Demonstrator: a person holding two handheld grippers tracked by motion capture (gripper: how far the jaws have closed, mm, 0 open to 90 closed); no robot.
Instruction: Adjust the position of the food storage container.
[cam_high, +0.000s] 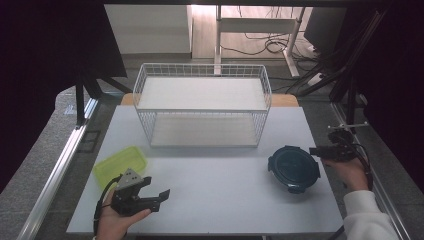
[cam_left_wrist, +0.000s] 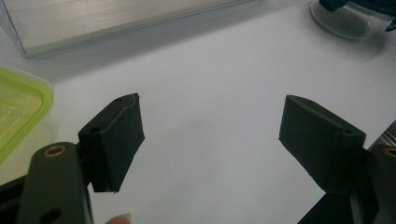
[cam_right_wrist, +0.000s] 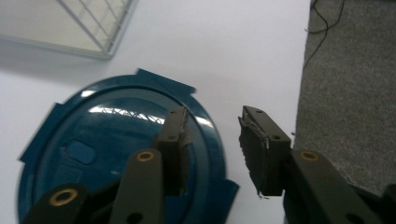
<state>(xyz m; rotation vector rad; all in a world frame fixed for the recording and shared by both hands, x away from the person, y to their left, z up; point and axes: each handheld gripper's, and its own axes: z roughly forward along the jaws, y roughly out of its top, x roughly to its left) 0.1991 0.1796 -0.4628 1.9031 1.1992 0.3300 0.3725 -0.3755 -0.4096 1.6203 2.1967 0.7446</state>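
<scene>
1. High view, far left: the green lidded container (cam_high: 120, 165) sits on the white surface (cam_high: 215, 200) near its left edge, low and flat, with room on its open side for my gripper to come in.
2. Just beside it, nearer me, my left gripper (cam_high: 150, 191) rests low over the surface, pointing right. In the left gripper view its jaws stand wide with nothing between them but bare surface, so it holds nothing. I read it as parked there, ready for the green container at its side.
3. Centre back: the white wire rack (cam_high: 202, 105) stands with two shelves, its open front facing me. I judge it the likely home for both containers.
4. Right of centre: the dark blue round container (cam_high: 293, 168) sits with its clip lid on, close to the right edge of the surface.
5. Far right: my right gripper (cam_high: 320, 151) is at that container's rim. In the right gripper view the jaws are partly open, one over the lid and one outside it, straddling the edge. They do not press on it yet.
</scene>
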